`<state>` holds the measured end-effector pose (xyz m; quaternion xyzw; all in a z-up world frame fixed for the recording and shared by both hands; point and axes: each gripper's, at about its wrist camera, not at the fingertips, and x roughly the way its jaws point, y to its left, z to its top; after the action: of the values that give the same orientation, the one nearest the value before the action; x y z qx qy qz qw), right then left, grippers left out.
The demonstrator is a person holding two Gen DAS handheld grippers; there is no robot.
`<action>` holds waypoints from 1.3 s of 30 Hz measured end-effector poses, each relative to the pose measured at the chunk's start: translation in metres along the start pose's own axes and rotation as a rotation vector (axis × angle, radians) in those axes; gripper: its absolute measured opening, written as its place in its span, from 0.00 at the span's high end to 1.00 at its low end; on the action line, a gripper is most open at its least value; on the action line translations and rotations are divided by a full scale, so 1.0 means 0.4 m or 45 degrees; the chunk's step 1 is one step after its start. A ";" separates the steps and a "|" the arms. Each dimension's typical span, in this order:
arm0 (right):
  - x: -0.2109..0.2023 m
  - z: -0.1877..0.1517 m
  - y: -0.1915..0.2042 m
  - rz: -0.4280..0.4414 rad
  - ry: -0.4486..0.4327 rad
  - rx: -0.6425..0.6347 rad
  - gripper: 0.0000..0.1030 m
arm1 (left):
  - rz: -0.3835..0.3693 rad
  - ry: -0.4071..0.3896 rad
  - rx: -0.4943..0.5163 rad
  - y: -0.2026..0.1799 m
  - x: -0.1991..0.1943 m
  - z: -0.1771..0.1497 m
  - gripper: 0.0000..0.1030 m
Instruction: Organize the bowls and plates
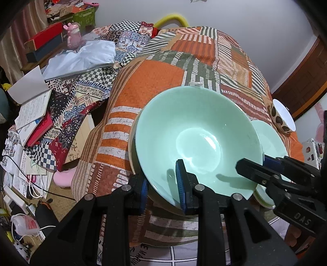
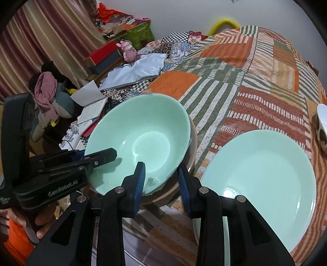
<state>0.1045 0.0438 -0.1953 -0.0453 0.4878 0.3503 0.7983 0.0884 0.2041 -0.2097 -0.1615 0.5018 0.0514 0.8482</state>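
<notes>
A mint-green bowl (image 1: 196, 139) sits tilted on a patchwork bedspread (image 1: 163, 81) in orange, green and white stripes. It rests inside or on top of a tan-rimmed dish (image 2: 193, 141), of which only a curved edge shows beneath it; its shape is otherwise hidden. Just to the right lies a mint-green plate (image 2: 265, 180), flat on the cover, its near edge cut off by the right gripper's arm. Further right, at the bed's edge, stands a small white bowl with brown spots (image 1: 283, 116), seen only partly.

The left gripper (image 1: 163, 184) straddles the near rim of the green bowl: one blue-padded finger (image 1: 180, 182) lies inside against the wall, the other outside beneath it, with the rim between them. The gap is narrow, though whether the outer pad actually presses the bowl cannot be told.

The right gripper (image 2: 161, 180) reaches the bowl's right side, one finger (image 2: 141, 178) inside the rim and the other outside, beside the tan dish. Its fingers stand moderately apart, and the outer one appears clear of the green bowl.

Beyond the bed to the left is clutter: an open notebook (image 1: 30, 102), a pale folded cloth (image 1: 81, 57), a pink figurine (image 1: 73, 34) and red boxes (image 1: 45, 38). A yellow curved tube (image 1: 171, 19) shows past the far end.
</notes>
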 end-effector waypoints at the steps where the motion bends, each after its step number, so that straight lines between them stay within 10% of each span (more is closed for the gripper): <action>1: 0.001 0.000 -0.001 -0.005 0.000 -0.004 0.71 | 0.003 0.002 -0.002 0.000 0.002 0.001 0.76; 19: -0.072 -0.001 -0.055 0.010 -0.090 -0.023 0.71 | 0.094 0.033 0.078 -0.035 -0.018 0.030 0.72; 39: -0.286 -0.020 -0.263 -0.150 -0.326 0.072 0.64 | 0.015 -0.238 0.235 -0.288 -0.180 0.071 0.51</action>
<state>0.1300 -0.0974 -0.1352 -0.0063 0.3881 0.2920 0.8741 0.1055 0.1100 -0.1088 -0.0743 0.4242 0.0250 0.9022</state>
